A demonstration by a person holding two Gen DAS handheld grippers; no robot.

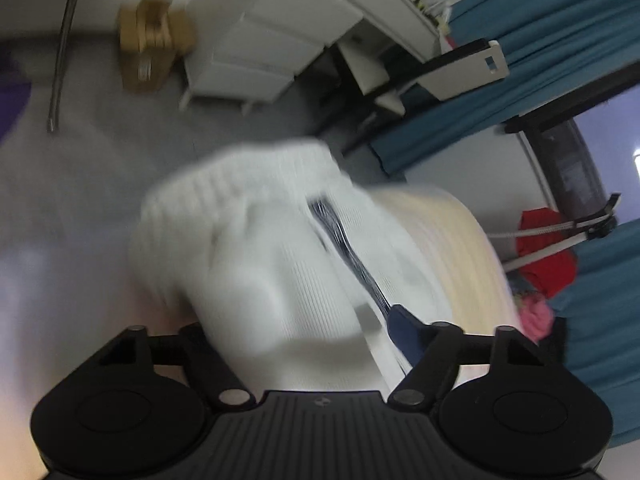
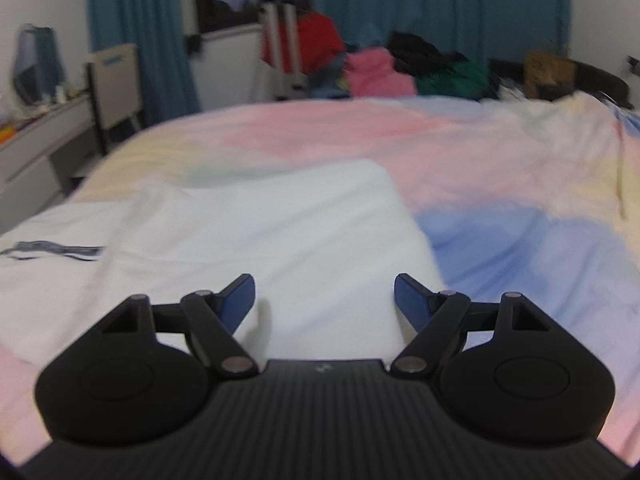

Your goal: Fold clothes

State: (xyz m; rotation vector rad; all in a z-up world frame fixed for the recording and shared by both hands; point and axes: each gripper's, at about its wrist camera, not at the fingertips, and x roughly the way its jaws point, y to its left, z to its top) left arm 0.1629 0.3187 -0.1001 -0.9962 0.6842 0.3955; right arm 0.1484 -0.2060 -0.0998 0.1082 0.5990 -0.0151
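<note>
A white knitted garment [image 1: 260, 248] with a ribbed edge and a dark stripe [image 1: 344, 248] is bunched up off the bed, filling the gap of my left gripper [image 1: 316, 332]. Its jaws hold the cloth: the right blue pad [image 1: 404, 332] presses on it and the left pad is hidden behind it. In the right wrist view the rest of the white garment [image 2: 260, 232] lies flat on the pastel bed cover [image 2: 480, 168], its dark stripe [image 2: 52, 250] at the left. My right gripper [image 2: 326, 300] hovers open just over the garment's near edge, with nothing between its fingers.
A white drawer unit [image 1: 256, 40] and a cardboard box [image 1: 152, 44] stand on the grey floor beside the bed. A heap of coloured clothes [image 2: 380, 68] lies at the bed's far end. A desk [image 2: 40, 136] and a chair [image 2: 116, 80] stand at the left.
</note>
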